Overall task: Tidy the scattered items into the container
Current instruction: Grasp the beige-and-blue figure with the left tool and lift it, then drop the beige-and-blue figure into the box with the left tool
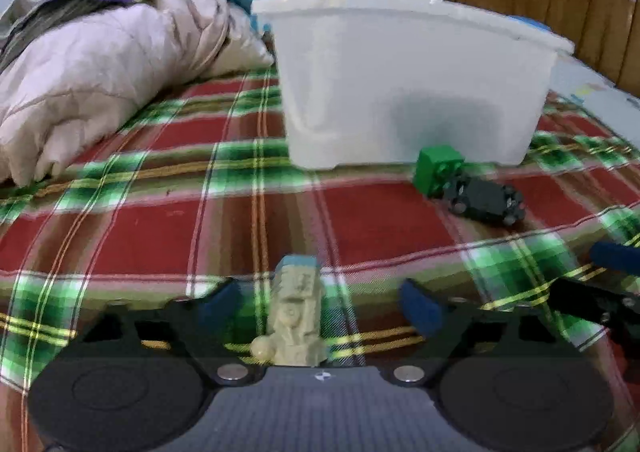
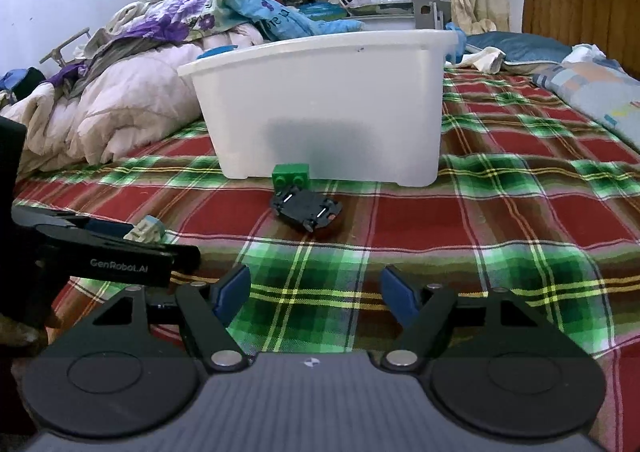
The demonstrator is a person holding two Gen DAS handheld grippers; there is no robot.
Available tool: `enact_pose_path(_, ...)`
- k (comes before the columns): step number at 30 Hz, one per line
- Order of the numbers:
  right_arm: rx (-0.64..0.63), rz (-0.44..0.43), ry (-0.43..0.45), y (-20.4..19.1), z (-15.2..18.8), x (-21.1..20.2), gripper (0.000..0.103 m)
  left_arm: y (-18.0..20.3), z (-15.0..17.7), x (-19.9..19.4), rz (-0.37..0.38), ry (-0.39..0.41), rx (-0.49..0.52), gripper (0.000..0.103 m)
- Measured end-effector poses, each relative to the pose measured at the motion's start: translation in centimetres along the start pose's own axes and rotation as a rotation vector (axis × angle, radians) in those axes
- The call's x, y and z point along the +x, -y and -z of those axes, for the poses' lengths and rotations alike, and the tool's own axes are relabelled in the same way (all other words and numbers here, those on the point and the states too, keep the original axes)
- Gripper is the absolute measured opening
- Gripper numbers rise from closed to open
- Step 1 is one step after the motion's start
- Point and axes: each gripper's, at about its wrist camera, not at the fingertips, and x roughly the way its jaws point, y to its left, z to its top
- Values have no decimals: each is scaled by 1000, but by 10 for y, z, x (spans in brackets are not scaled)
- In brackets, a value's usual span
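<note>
Figurine [image 1: 297,312], a pale stone-coloured piece with a blue-grey top, lies on the plaid bedspread [image 1: 160,211] between the blue pads of the left hand-held gripper [image 1: 320,302]. The pads stand clear of it on both sides, with bedspread showing in each gap, so the left hand-held gripper is open around the figurine and not pressing on it. In the right wrist view the same figurine [image 2: 147,231] peeks out beyond the left hand-held gripper's black arm, well to the left of the right hand-held gripper [image 2: 316,294].

The right hand-held gripper is open and holds nothing; only green and red plaid shows between its pads.

Ahead of both hand-held grippers sits the white tub [image 1: 408,91], upright on the bed. From the right hand-held gripper it stands straight ahead [image 2: 320,99]; a dark shape shows dimly through its front wall, too vague to name.

A green block [image 2: 291,174] rests just in front of the tub's front wall, and a black toy car [image 2: 306,209], wheels up, lies touching or almost touching the block on the near side. Seen from the left hand-held gripper, the block [image 1: 436,167] and car [image 1: 484,199] lie ahead and to the right.

A heap of quilts [image 1: 100,63] lies ahead to the left of the left hand-held gripper, beside the tub.
</note>
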Motion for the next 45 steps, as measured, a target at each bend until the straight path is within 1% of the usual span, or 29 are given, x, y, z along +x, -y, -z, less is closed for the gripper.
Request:
enact_pose_path(1,1,2,6,-1,0,0,75,2,-1,-2,-10,14,12,39)
enact_pose_path(2,0,4,10,-1,-1,1,75,3,-2,-2,-13,22,21,29)
enact_pose_path(4,5,0,8,-2,-1,4,75,1,-5,1,20,10,4,29)
enact_pose_path(7,3,-6,14,-4,-2,4,75,-5,-7,2,46,4,-30,29)
enact_pose_path(10,-4,-9,11,-4,-1,6,75,-5,-7,-3,57,8,-22,29)
enact_pose_path(13,4,-10,5,-3,1,7,75,-3,-5,-8,57,14,-2,28)
enact_pose_path(15,6,-11,3,-3,2,6,75,-4,-5,-9,59,17,-6,28)
enact_pose_path(19,3,-14,6,-3,2,3,75,0,-16,-25,47,60,16,28)
enact_pose_path(22,14,-16,8,-2,1,2,75,4,-36,-38,39,114,39,28)
enact_pose_path(24,19,-20,11,-1,1,2,75,6,-55,-48,34,160,51,29)
enact_pose_path(30,42,-33,16,6,1,4,75,23,-135,-64,26,304,94,29)
enact_pose_path(32,48,-35,17,9,2,6,75,31,-161,-61,17,349,104,29)
enact_pose_path(34,53,-38,20,12,3,7,75,39,-181,-51,9,367,112,29)
enact_pose_path(36,53,-44,28,14,4,7,75,45,-196,-37,-2,370,116,29)
enact_pose_path(37,50,-47,32,14,5,7,75,48,-202,-27,-8,363,127,30)
enact_pose_path(38,45,-48,34,14,5,7,75,50,-204,-19,-6,357,133,33)
enact_pose_path(39,36,-46,37,13,5,8,75,52,-205,-11,-1,351,142,40)
enact_pose_path(40,28,-45,39,13,5,8,75,54,-205,-6,-3,341,150,59)
enact_pose_path(41,21,-44,40,12,5,9,76,55,-203,-1,-12,329,155,75)
enact_pose_path(42,17,-44,40,12,5,9,76,56,-200,0,-19,330,157,78)
enact_pose_path(45,9,-46,41,11,5,10,78,55,-191,0,-39,333,179,78)
